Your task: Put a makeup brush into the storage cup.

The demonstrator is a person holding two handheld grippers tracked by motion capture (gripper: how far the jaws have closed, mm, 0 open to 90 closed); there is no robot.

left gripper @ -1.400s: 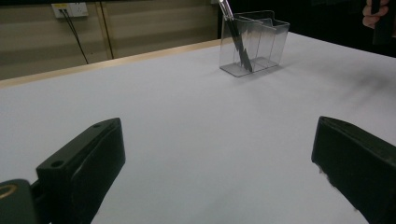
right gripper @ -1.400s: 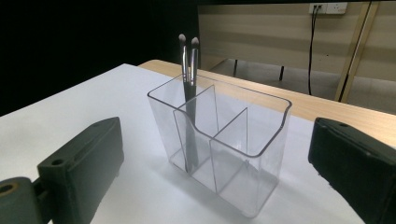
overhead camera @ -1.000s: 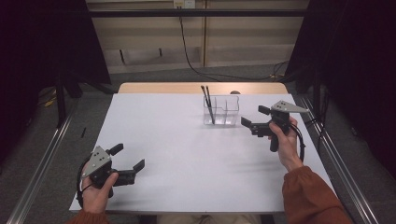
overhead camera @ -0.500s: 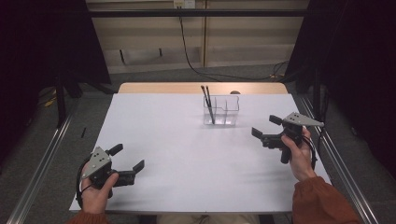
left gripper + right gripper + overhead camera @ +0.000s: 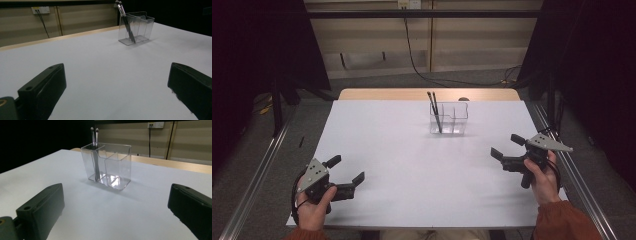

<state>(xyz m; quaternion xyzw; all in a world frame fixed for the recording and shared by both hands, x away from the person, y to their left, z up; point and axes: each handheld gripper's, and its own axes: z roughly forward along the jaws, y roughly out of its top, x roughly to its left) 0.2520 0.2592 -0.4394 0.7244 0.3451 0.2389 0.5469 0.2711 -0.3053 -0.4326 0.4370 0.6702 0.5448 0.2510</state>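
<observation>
While both grippers rest low in the high view, jaws wide and empty, the clear organizer (image 5: 448,119) stands upper centre, two brushes (image 5: 435,111) leaning upright in its left compartment; the right gripper (image 5: 510,150) seems nearer than the left gripper (image 5: 346,171).

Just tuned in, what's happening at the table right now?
A person holds a gripper in each hand over the white table. The left gripper sits at the near left, the right gripper at the right edge; both are open and hold nothing. A clear organizer stands toward the far side, with two dark pens leaning in its left compartment. Neither gripper touches it.
</observation>
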